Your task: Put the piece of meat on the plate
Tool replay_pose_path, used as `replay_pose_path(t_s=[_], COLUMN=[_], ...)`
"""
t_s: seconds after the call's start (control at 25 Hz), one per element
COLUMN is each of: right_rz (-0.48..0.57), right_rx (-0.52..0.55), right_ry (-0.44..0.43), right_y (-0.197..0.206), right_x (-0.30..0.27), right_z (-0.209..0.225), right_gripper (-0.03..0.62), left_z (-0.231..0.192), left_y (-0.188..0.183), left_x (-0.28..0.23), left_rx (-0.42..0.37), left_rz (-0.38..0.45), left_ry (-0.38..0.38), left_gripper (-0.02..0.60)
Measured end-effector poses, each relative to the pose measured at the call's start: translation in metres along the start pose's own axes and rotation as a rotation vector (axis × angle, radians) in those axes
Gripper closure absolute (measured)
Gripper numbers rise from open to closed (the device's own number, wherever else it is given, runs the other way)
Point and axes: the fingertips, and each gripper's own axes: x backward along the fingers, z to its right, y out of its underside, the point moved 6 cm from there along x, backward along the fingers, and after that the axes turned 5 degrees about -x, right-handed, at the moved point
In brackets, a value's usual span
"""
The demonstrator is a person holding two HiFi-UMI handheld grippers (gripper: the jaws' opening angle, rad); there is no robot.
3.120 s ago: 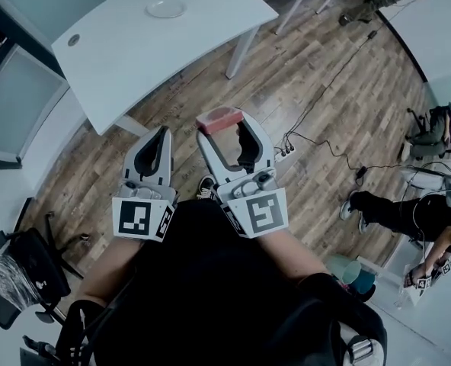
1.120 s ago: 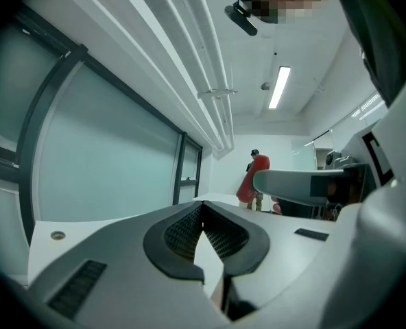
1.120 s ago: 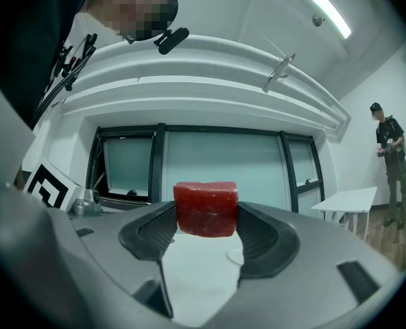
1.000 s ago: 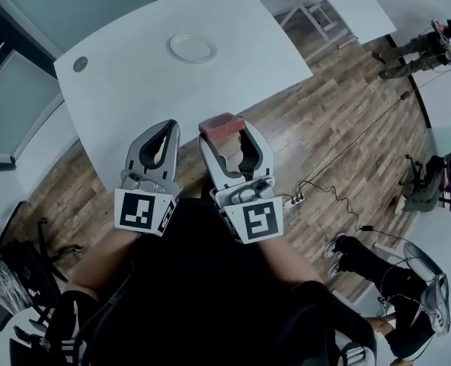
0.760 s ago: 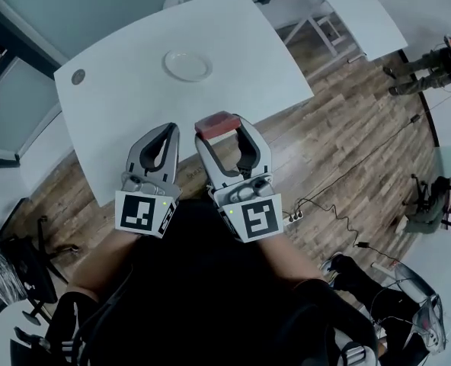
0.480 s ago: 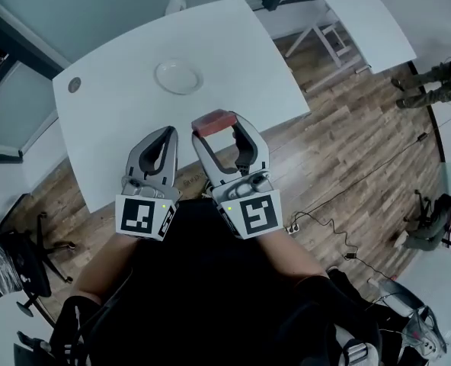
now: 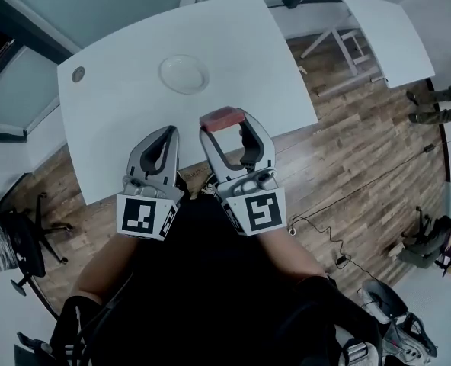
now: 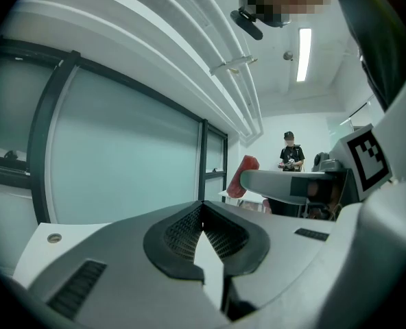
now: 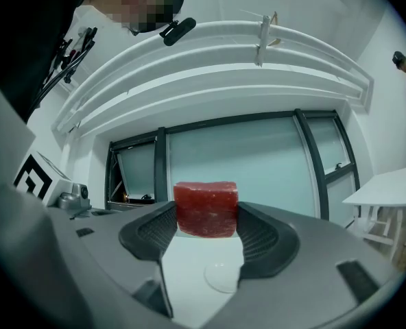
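White table point(image 7: 126, 139) carries one round white plate point(image 7: 183, 74), nothing on its surface. Right gripper point(image 7: 225, 122) is clenched on the red piece of meat point(image 7: 219, 117), long axis lying jaw to jaw and level, in the air over the table's near edge, well short of the plate; left gripper point(image 7: 165, 133) is closed tight with nothing between its jaws. Against 3.1 s ago, both grippers are over the table instead of wood floor point(image 7: 340, 158), with the grasp unchanged.

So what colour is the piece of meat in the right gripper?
Red, clearest in the right gripper view: piece of meat.
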Motion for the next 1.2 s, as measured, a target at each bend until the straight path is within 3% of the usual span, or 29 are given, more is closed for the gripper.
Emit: replay_pose_path(t_s=[0.12, 0.8, 1.2], right_rz=[0.011, -0.223, -0.293], right_rx=[-0.004, 0.053, 0.036], right_ry=[-0.010, 0.074, 0.042], right_y=[0.006, 0.033, 0.054], right_x=[-0.010, -0.105, -0.149], right_z=[0.001, 0.012, 0.013], right_gripper=[0.321, 0.321, 0.321], left_z=[-0.009, -0.098, -0.122], left_y=[0.005, 0.032, 0.044], left_x=[-0.009, -0.078, -0.107], left_rx=[0.014, 0.176, 0.177], left_rz=[-0.010, -0.043, -0.088], left_ry=[0.008, 0.066, 0.087], left_gripper=[0.580, 0.580, 0.580])
